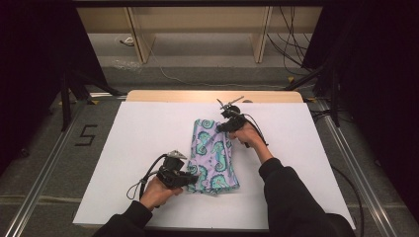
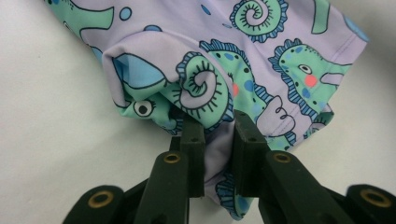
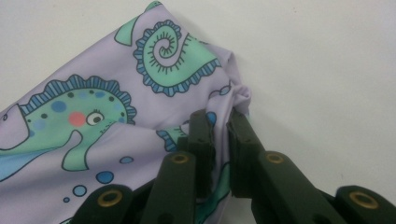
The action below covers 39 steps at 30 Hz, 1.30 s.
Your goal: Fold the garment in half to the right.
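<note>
Pinching cloth [image 1: 213, 154] | left gripper [image 2: 218, 122] near end | right gripper [image 3: 219, 120] far end

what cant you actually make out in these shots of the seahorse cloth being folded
- High view: the left gripper fingers' contact with the seahorse cloth is too small to read, and the gripper body covers it.
- Left gripper view: cloth bunched between the fingers hides how many layers are pinched.
- Right gripper view: the cloth runs off the left and bottom edges; the pinched fold between the right gripper fingers is hidden.
- High view: what garment the cloth is stays unclear, as it lies folded.
</note>
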### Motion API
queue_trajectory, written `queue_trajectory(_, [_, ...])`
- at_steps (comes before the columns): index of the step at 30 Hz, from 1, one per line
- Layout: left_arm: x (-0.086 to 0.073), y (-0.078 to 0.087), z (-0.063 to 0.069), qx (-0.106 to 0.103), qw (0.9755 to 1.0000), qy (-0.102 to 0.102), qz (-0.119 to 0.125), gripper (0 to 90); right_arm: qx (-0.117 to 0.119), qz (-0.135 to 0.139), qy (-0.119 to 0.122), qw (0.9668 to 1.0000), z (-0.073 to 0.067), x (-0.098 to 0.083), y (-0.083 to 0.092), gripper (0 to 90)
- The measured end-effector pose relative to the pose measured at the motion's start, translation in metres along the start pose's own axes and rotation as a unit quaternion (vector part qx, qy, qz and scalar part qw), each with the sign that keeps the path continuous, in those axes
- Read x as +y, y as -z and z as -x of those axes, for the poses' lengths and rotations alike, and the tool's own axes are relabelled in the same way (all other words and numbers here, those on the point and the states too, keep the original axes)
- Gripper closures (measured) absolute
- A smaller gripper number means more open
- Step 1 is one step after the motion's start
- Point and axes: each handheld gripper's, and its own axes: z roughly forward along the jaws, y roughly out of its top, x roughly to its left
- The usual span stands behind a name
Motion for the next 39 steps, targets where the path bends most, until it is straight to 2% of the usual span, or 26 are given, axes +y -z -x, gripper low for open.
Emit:
queue_trajectory(3, [0.000, 0.001, -0.001, -0.008, 0.9999, 0.011, 0.007, 76.9, -0.001, 0.000, 0.000, 1.0000, 0.000, 0.000, 0.000, 82.2])
queue_trajectory(5, [0.000, 0.001, 0.000, -0.012, 0.9998, 0.011, 0.009, 77.0, -0.002, 0.002, -0.001, 1.0000, 0.000, 0.000, 0.000, 82.2])
queue_trajectory(11, [0.000, 0.000, -0.002, -0.010, 0.9999, 0.013, -0.002, 73.5, 0.000, 0.001, -0.006, 1.0000, 0.001, -0.001, 0.000, 79.0])
queue_trajectory(13, [0.000, 0.001, -0.002, -0.006, 0.9998, 0.020, -0.003, 66.8, 0.003, -0.002, -0.016, 0.9999, 0.001, -0.001, 0.001, 67.8])
queue_trajectory(14, [0.000, 0.002, -0.001, -0.001, 0.9996, 0.029, 0.002, 58.6, 0.002, -0.002, -0.020, 0.9998, 0.001, -0.001, 0.002, 62.2])
queue_trajectory(15, [0.000, 0.003, -0.001, -0.003, 0.9991, 0.042, 0.006, 46.3, 0.002, -0.001, -0.022, 0.9997, 0.001, -0.001, 0.003, 56.8])
queue_trajectory(16, [0.001, 0.005, -0.002, -0.012, 0.9983, 0.057, 0.003, 37.9, -0.001, 0.001, -0.026, 0.9997, 0.000, -0.001, 0.005, 51.7])
queue_trajectory(18, [0.001, 0.009, -0.002, -0.022, 0.9974, 0.067, 0.008, 32.1, -0.012, 0.004, -0.021, 0.9997, -0.001, 0.000, 0.010, 44.4])
queue_trajectory(20, [0.001, 0.015, 0.002, -0.007, 0.9980, 0.061, 0.013, 27.6, -0.028, 0.015, -0.012, 0.9994, -0.003, 0.001, 0.018, 40.0])
queue_trajectory(23, [0.001, 0.021, 0.007, -0.005, 0.9984, 0.054, 0.017, 24.2, -0.044, 0.034, -0.006, 0.9984, -0.008, 0.003, 0.032, 36.4])
queue_trajectory(25, [0.001, 0.026, 0.009, -0.002, 0.9983, 0.049, 0.033, 22.4, -0.059, 0.047, 0.010, 0.9971, -0.014, 0.004, 0.043, 34.9])
queue_trajectory(28, [0.001, 0.037, 0.009, -0.009, 0.9962, 0.042, 0.076, 21.8, -0.050, 0.075, 0.027, 0.9956, -0.024, 0.002, 0.058, 34.0])
queue_trajectory(30, [0.000, 0.042, 0.009, -0.008, 0.9941, 0.038, 0.101, 21.0, -0.044, 0.091, 0.025, 0.9946, -0.030, -0.001, 0.068, 32.7])
queue_trajectory(33, [0.000, 0.047, 0.010, -0.007, 0.9919, 0.025, 0.125, 20.5, -0.034, 0.114, 0.025, 0.9926, -0.038, -0.006, 0.079, 31.4])
queue_trajectory(35, [-0.001, 0.050, 0.010, -0.013, 0.9897, 0.025, 0.141, 20.0, -0.025, 0.118, 0.026, 0.9924, -0.041, -0.009, 0.084, 30.6])
queue_trajectory(39, [-0.001, 0.055, 0.010, -0.018, 0.9862, 0.019, 0.163, 19.8, -0.022, 0.131, 0.030, 0.9907, -0.047, -0.016, 0.093, 30.1])
